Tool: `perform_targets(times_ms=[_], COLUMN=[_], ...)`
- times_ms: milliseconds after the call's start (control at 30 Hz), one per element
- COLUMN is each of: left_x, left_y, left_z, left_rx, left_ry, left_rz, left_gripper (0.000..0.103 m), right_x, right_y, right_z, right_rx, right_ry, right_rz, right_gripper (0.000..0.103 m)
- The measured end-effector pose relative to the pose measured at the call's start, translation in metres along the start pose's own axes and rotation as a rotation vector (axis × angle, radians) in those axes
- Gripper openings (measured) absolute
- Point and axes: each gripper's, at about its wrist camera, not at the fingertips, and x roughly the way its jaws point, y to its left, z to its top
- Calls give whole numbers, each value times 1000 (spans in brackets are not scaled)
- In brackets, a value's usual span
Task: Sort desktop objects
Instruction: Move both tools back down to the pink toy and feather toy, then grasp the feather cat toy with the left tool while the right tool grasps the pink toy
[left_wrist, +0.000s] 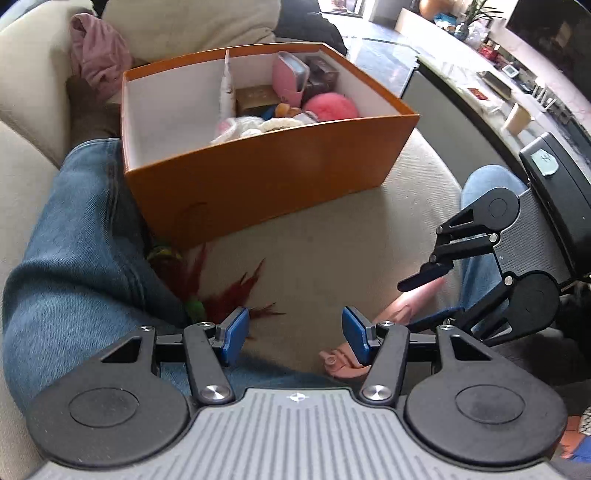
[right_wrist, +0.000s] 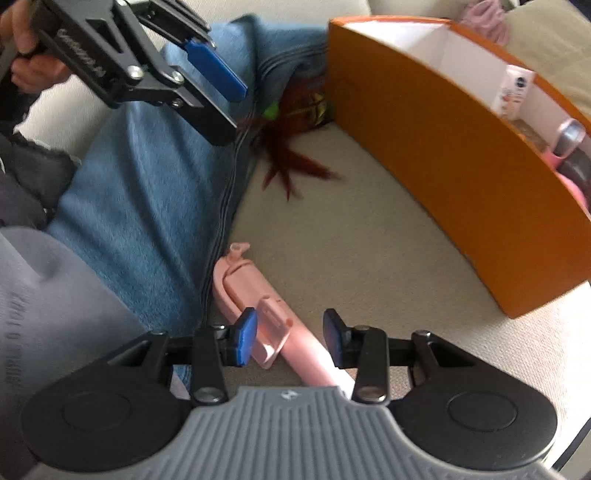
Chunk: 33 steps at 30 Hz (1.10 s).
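While your right gripper straddles the pink selfie stick on the beige cushion, its half-open jaws are not yet pressing it. Your left gripper hangs wide open and empty, the orange box ahead of it, red feathers by its left finger.

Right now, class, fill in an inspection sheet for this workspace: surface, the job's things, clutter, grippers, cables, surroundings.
Surface: beige sofa cushion, mostly bare.
Job's things: orange box with divider, one side part filled; pink stick-shaped gadget and red feather toy lie loose beside the person's jeans.
Clutter: pink cloth behind the box.
Grippers: left gripper open, empty; right gripper straddles the pink gadget, pads not pressing.
Cables: nothing seen.
Surroundings: cluttered counter at the right.
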Motion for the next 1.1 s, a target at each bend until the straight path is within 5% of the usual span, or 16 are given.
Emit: perform_targets(times_ms=[233,333,733,833,967,1100], left_x=[-2,15,79,86,85,80], left_y=[11,10,-5,-4,7,13], left_z=[-7,0,10,7,6,1], left_rx=[-40,-38,62,88,37,5], left_ry=[-37,10,105,111,102,83], left_rz=[114,180,452,486,472,427], left_gripper=[67,68,65,46,2,0], right_x=[11,7,-24,-21,-17,-16], right_y=[-4,-4,-52,-60,-60,-63], right_z=[-7,-10,2,3,2,-1], right_rx=[53,83,286,323,331,355], right_ry=[3,-14,-137,-146,-150,-153], right_rz=[66,61,-195,-183,-175,-193], right_gripper=[20,16,7,8,8,10])
